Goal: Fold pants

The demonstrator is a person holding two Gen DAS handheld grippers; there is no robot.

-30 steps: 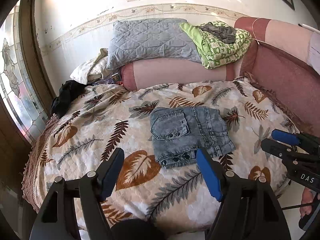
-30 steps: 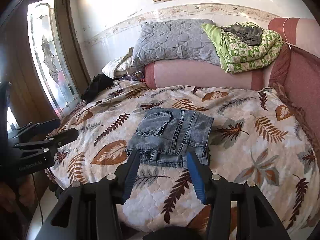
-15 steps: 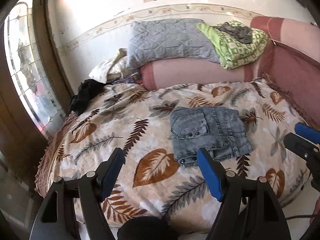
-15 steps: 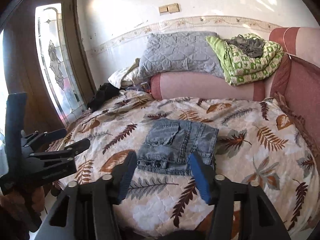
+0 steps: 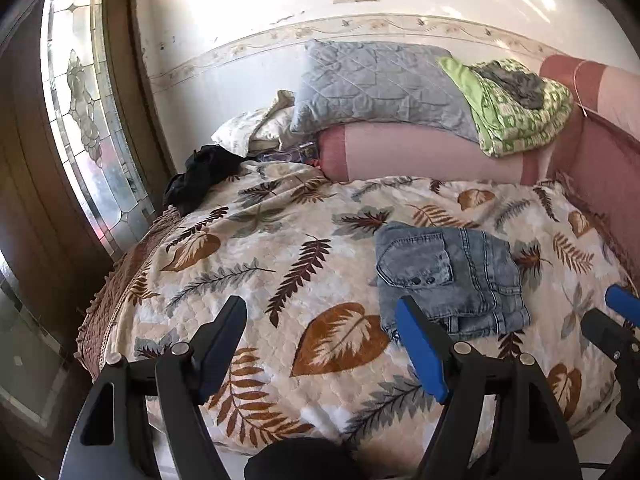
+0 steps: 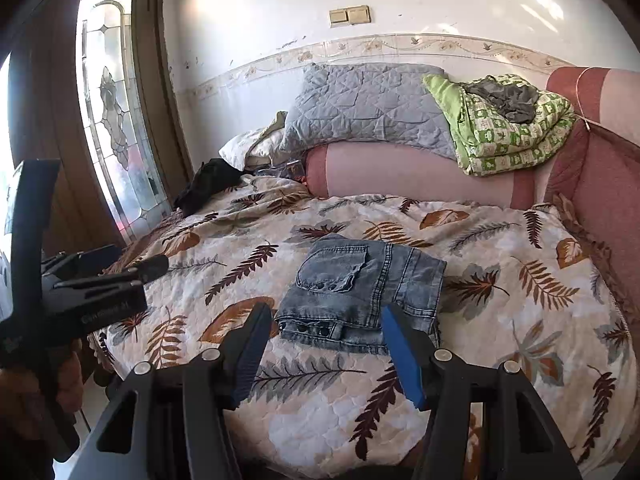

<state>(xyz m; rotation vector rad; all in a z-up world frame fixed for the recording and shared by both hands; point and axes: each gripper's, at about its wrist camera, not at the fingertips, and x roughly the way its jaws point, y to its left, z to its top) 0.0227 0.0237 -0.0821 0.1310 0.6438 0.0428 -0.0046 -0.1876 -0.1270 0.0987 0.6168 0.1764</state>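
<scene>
A bed (image 5: 280, 280) fills most of both views, covered by a cream quilt printed with brown and grey leaves. Behind it runs a white wall (image 6: 260, 20) with a patterned tile border, and to the left stands a wooden door (image 6: 108, 112) with a leaded glass panel. A long pink bolster (image 5: 420, 152) lies along the head of the bed, and a pink padded side (image 6: 600, 176) rises at the right edge. A grey quilted pillow (image 5: 380, 84) leans on the bolster, with a folded green blanket (image 6: 508, 132) next to it and a small grey cloth (image 6: 500, 96) on top of the blanket. A white pillow (image 5: 256, 132) sits lower at the left, beside a crumpled black garment (image 5: 200, 176) near the bed's corner.

The pants (image 6: 360, 292), grey-blue denim, lie folded into a compact stack on the quilt toward the near edge, a buttoned back pocket facing up. They rest flat and nothing touches them.

The left gripper (image 5: 320, 344) hovers over the near edge of the bed, to the left of the pants, its blue-padded fingers spread wide and holding nothing. The right gripper (image 6: 328, 352) hangs just in front of the pants, its fingers likewise apart and empty. Two light switches (image 6: 350, 15) sit high on the wall.
</scene>
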